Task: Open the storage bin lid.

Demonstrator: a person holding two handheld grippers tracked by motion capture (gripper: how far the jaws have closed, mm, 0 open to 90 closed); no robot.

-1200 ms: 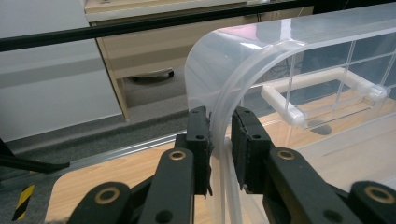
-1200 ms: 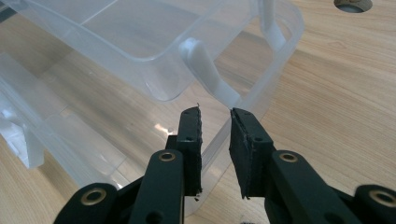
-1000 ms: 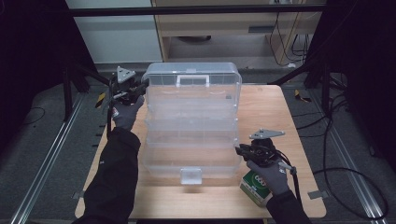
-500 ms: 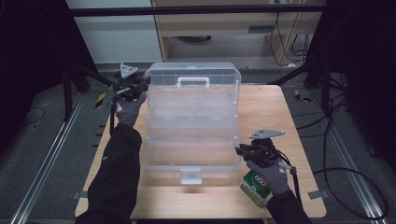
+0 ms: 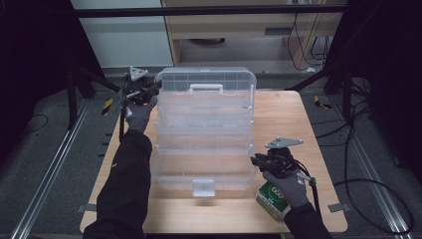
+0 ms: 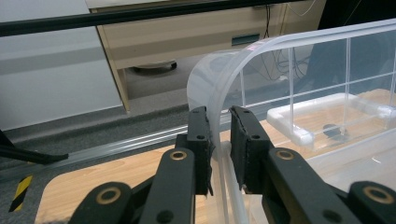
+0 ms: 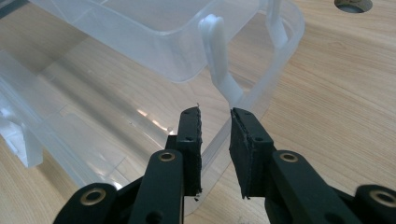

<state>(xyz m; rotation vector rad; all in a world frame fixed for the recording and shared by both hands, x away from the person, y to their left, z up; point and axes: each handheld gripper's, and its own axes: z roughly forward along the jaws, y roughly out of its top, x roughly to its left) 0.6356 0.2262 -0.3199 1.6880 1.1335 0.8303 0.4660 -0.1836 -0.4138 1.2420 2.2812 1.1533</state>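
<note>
Organizer box: a clear plastic tiered organizer box (image 5: 204, 134) stands fanned open in the middle of the wooden table (image 5: 288, 112), its trays stepped from front to back.
Lid: the box's clear lid (image 5: 204, 82), with a moulded handle, stands raised at the far end.
Left gripper: the left gripper (image 6: 219, 140) is at the lid's far-left corner; its two black jaws sit on either side of the lid's curved rim and clamp it.
Right gripper: the right gripper (image 7: 215, 140) is at the box's near-right corner; its jaws straddle the rim of the bottom tray (image 7: 261, 88) and pinch it, just below a white hinge arm (image 7: 219, 60).
Latch: a clear latch (image 5: 204, 187) hangs at the front edge.
Green carton: a small green carton (image 5: 271, 199) lies on the table under the right hand.
</note>
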